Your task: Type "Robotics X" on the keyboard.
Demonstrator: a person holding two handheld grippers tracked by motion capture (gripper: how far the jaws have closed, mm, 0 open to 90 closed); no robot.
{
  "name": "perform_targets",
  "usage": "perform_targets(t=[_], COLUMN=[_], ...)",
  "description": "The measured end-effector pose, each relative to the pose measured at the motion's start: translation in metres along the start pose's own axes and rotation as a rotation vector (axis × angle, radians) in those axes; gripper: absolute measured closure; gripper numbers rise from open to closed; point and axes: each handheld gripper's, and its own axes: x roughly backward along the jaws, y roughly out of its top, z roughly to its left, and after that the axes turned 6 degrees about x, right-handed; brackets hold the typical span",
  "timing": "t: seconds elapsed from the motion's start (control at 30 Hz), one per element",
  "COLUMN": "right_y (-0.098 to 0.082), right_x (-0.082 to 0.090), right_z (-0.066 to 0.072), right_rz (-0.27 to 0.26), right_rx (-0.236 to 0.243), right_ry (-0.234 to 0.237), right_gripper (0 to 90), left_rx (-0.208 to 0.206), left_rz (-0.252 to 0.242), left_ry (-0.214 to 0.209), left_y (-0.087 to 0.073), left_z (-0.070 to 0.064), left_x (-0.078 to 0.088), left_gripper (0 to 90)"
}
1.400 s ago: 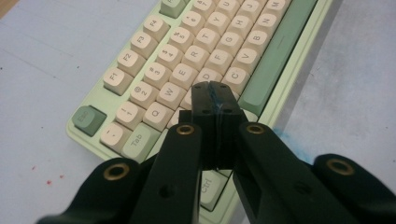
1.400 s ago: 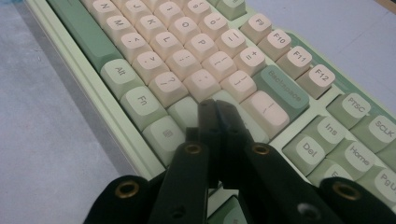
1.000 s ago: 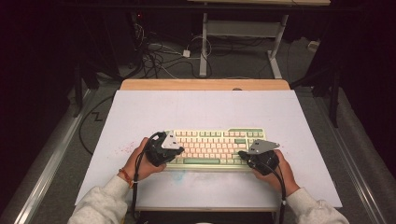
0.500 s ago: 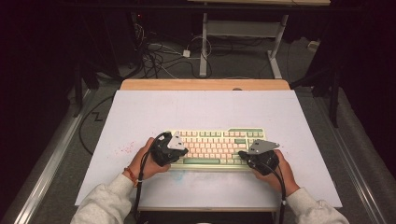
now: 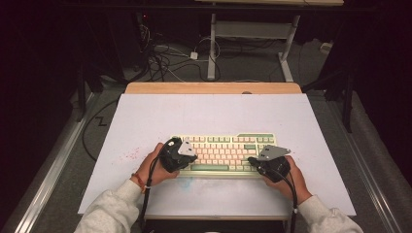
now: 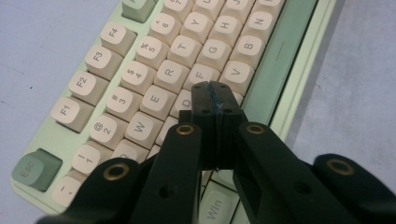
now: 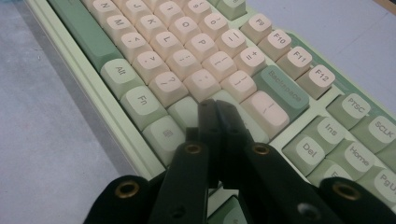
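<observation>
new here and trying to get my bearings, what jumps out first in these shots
A cream-and-green mechanical keyboard lies at the near middle of the pale sheet-covered table. The black left gripper, jaws shut, hovers over its D and F keys; the black right gripper, also shut, hangs beside Backspace.

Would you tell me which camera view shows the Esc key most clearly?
The left gripper view: the green Esc key sits close, its label readable, at the keyboard corner. The high view shows the whole keyboard too small to read keys. The right gripper view looks at the Backspace end.
</observation>
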Motion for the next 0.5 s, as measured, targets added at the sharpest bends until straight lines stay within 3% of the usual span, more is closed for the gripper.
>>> perform_targets(t=[0.5], right_y=[0.0], right_x=[0.0], right_z=[0.0002], right_rz=[0.001], right_rx=[-0.001], right_ry=[-0.001], right_gripper=[90.0], left_rx=[0.0], left_rz=[0.014], left_ry=[0.001], left_y=[-0.0029], left_z=[-0.0004], left_x=[-0.0035], left_gripper=[87.6])
